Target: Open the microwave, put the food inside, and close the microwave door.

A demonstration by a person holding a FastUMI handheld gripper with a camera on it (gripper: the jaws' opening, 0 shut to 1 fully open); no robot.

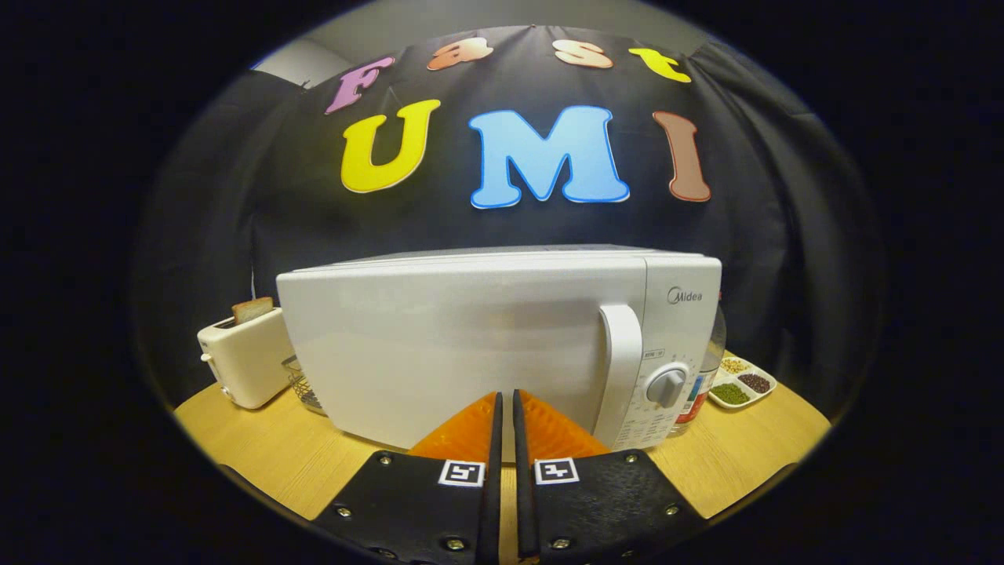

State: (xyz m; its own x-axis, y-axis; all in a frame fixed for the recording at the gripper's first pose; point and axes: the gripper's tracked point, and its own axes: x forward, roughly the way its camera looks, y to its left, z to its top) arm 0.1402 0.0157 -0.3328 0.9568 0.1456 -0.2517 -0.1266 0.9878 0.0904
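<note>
Our claw [506, 404] sits pressed together, holding nothing, the microwave [471, 337] at twelve o'clock; its door [439, 345] is shut, handle [623, 369] at one o'clock, so we judge every step remains.

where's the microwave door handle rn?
In the gripper view, the door handle runs upright down the microwave door's right edge, just left of the dial, beyond and right of the gripper, whose jaws are nearly closed on nothing.

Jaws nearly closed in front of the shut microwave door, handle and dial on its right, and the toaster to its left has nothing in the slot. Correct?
Not quite. The gripper view shows a slice of toast standing in the toaster. The rest holds: microwave shut, gripper jaws nearly closed.
</note>
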